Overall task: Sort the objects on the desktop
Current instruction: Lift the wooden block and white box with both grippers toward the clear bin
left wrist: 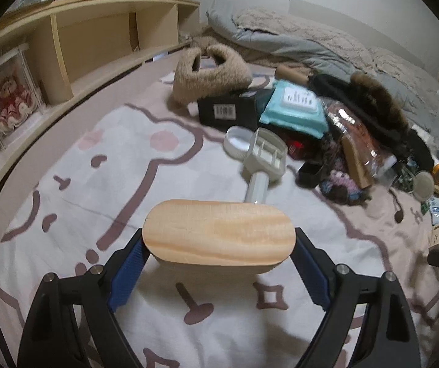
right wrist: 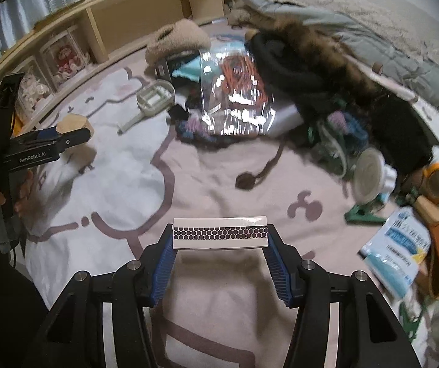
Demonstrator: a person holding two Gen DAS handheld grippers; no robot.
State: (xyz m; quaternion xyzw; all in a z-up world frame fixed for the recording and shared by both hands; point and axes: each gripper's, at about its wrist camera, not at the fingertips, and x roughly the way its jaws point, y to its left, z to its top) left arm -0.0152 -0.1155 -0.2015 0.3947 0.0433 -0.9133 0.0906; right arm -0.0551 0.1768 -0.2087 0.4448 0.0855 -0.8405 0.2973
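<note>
The left claw (left wrist: 219, 245) grasps a wooden block (left wrist: 219, 233), hiding its underside. The right claw (right wrist: 219, 239) grasps a white box (right wrist: 221, 233). The pile (right wrist: 250, 92) is blurred.

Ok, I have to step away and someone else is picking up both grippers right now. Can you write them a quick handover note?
Left gripper: shut on the wooden block, held clear above the blanket.
Right gripper: shut on a flat white box with a honeycomb-patterned strip, also held above the blanket.
Unsorted pile ahead: fuzzy beige bag, teal wipes pack, black box, pale handled scoop, shiny plastic bag, fur-trimmed dark garment, orange tape roll.
Done: two items picked up.
Left: place both, then work through the pile. No sorting spot is evident.
</note>
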